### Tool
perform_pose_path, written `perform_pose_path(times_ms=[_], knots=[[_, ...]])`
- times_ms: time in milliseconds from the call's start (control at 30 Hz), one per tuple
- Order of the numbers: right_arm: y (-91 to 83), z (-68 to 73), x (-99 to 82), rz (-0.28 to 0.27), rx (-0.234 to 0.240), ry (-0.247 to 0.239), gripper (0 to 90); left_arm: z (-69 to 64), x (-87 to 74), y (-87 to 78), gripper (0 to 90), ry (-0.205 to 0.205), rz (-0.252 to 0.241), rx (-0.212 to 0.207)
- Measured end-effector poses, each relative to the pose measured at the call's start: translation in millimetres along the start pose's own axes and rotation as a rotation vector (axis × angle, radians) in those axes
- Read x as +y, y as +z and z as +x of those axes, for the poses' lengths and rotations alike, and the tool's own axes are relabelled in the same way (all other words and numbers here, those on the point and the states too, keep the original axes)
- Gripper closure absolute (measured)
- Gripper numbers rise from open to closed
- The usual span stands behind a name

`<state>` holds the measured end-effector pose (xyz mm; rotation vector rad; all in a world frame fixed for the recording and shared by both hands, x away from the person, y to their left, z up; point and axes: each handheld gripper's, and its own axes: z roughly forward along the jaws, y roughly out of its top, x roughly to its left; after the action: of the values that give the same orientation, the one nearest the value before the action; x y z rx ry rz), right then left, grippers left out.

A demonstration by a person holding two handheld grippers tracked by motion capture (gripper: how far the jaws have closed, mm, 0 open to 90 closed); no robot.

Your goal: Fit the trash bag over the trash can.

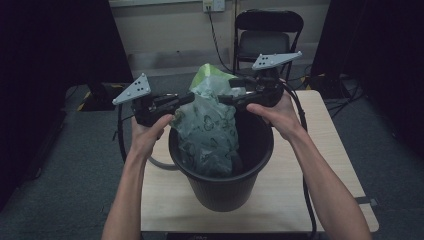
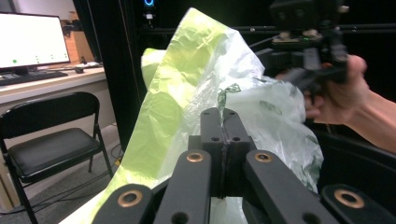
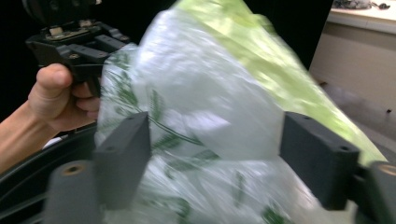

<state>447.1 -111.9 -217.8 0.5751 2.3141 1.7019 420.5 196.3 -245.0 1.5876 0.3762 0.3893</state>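
- Far left in the high view, the left gripper [image 1: 189, 97] sits above the left rim of the bin, held in the person's left hand [image 1: 150, 131]. Its jaws are clamped tight on a pinch of the plastic bag; in the left gripper view you can see a thin strip of the film squeezed between the two black jaws.
- In the middle, the plastic bag [image 1: 207, 125] is a see-through one with green leaf print and a yellow-green top. It stands half inside the black bin [image 1: 222, 190], with its top poking up well over the rim.
- The bin sits on a light wooden table [image 1: 330, 165].
- On the right, the right gripper [image 1: 223, 99] has its jaws spread wide, one on each side of the bag, pads not pressing it.
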Motion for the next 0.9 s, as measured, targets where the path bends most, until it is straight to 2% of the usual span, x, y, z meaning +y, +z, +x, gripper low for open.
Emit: perform_pose_path(times_ms=[33,133,167,233,267,300,367,467,567,633,700,733,800,833,867,900], knots=[[-0.3,4.8,4.9,-0.023,0.030,-0.002,21.6,-1.9,5.6,1.0,89.8,0.007,-0.010,-0.003],[2.4,10.1,7.8,-0.030,0.038,-0.019,28.4,-4.5,9.9,4.0,89.6,0.014,-0.013,-0.008],[3.8,11.0,7.9,-0.026,0.041,-0.023,39.7,-4.8,10.0,4.8,89.0,0.012,-0.011,-0.009],[5.5,11.5,6.6,-0.025,0.086,-0.037,57.7,-4.8,9.5,5.4,87.3,0.009,-0.009,-0.010],[5.5,11.5,6.6,-0.025,0.086,-0.037,57.7,-4.9,8.9,6.0,87.3,0.004,-0.008,-0.011],[7.3,12.5,4.9,-0.014,0.098,-0.047,78.2,-4.9,8.3,6.7,80.9,-0.001,-0.007,-0.008],[8.5,12.7,4.1,-0.010,0.098,-0.051,89.6,-6.3,9.5,5.6,69.5,-0.019,-0.020,-0.009],[9.2,12.5,4.2,-0.013,0.093,-0.047,90.0,-9.7,13.7,4.7,54.5,-0.022,-0.032,-0.007],[9.5,15.0,6.0,-0.029,0.088,-0.044,90.0,-10.9,15.1,6.5,48.3,-0.021,-0.020,-0.013],[8.8,17.2,7.7,-0.042,0.080,-0.041,90.0,-11.7,13.5,9.6,49.1,-0.016,0.010,-0.019],[7.8,18.0,8.8,-0.051,0.081,-0.039,90.0,-11.6,12.8,10.0,63.5,-0.012,0.021,-0.017],[5.1,19.4,11.1,-0.065,0.103,-0.035,90.0,-11.0,11.3,9.6,74.7,-0.012,0.014,-0.029],[3.0,21.8,11.8,-0.067,0.108,-0.044,90.0,-11.4,10.1,7.7,89.0,0.003,-0.001,-0.043],[1.6,22.6,11.7,-0.068,0.112,-0.045,81.0,-11.4,10.1,7.7,90.0,0.003,-0.001,-0.043],[1.6,22.6,11.7,-0.068,0.112,-0.045,81.0,-10.8,9.6,6.3,90.0,-0.001,-0.011,-0.052],[-3.5,20.1,11.1,-0.082,0.094,-0.044,70.9,-10.6,9.0,4.3,90.0,0.003,-0.015,-0.056]])
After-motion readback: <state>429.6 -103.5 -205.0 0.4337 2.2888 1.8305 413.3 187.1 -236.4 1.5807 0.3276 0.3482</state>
